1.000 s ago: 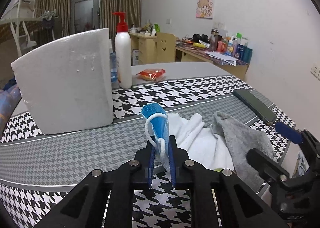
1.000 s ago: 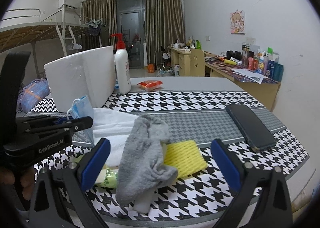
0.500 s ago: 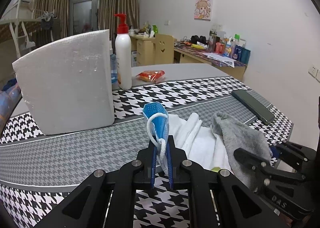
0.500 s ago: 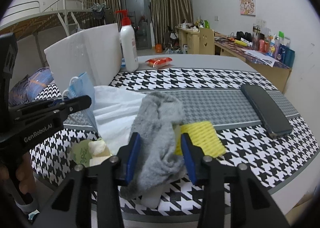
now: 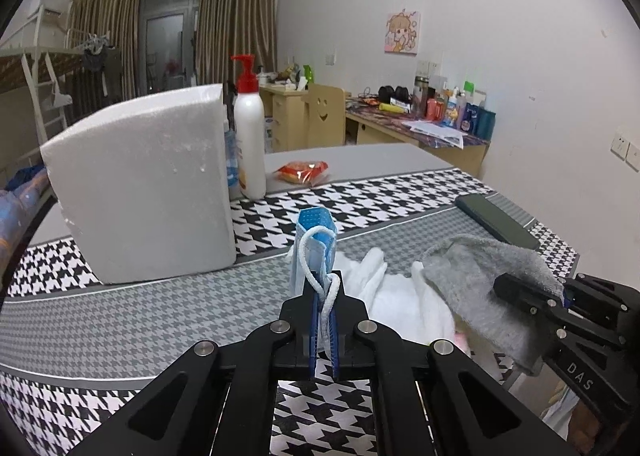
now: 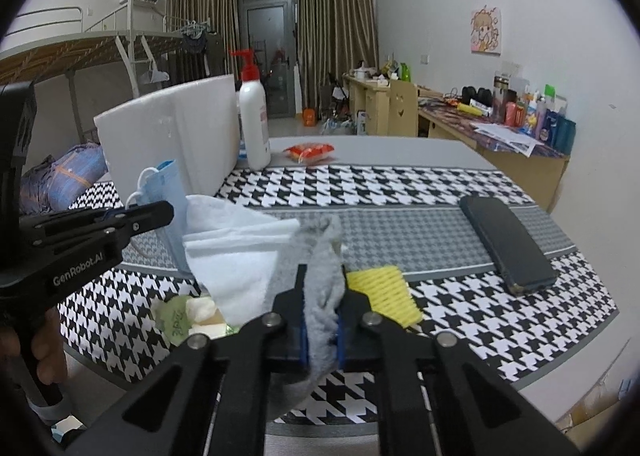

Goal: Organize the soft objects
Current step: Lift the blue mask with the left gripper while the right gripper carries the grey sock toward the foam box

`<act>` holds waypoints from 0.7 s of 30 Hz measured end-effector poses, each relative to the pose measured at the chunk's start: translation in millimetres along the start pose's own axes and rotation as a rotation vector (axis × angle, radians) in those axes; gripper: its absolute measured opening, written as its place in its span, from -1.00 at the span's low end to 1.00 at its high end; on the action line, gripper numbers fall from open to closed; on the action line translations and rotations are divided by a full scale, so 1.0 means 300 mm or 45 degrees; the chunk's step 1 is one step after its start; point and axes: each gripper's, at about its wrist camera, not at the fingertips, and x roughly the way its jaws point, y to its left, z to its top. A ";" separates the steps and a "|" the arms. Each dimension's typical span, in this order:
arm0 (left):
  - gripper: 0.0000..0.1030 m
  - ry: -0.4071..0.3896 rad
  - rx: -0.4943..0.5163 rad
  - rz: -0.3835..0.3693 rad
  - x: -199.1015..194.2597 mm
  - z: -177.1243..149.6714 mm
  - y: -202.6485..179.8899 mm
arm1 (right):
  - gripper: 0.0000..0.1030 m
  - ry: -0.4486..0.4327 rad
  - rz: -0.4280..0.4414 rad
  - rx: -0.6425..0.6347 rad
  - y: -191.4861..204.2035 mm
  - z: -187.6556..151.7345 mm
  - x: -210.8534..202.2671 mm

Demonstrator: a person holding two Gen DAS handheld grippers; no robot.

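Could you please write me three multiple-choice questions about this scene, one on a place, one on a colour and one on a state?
1. Where does the phone lie?
A. On the tablecloth, to the right of the cloths
B. On top of the foam block
C. Under the white towel

2. What colour is the pump on the lotion bottle?
A. Green
B. Red
C. Black

3. What is the right gripper doing?
A. It is open above the sponge
B. It is shut on the phone
C. It is shut on the grey cloth

Answers:
1. A: the phone lies flat on the tablecloth, right of the white towel.
2. B: the lotion bottle is white with a red pump.
3. C: the right gripper pinches the grey cloth, while the left gripper holds the blue mask.
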 end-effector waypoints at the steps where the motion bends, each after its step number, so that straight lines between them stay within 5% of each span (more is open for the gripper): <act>1: -0.91 -0.009 0.002 -0.008 -0.011 0.002 -0.001 | -0.75 -0.014 -0.002 0.000 0.000 0.005 -0.011; 21: -0.91 -0.161 0.100 -0.086 -0.200 0.043 -0.036 | -0.75 -0.138 -0.054 0.029 -0.004 0.024 -0.131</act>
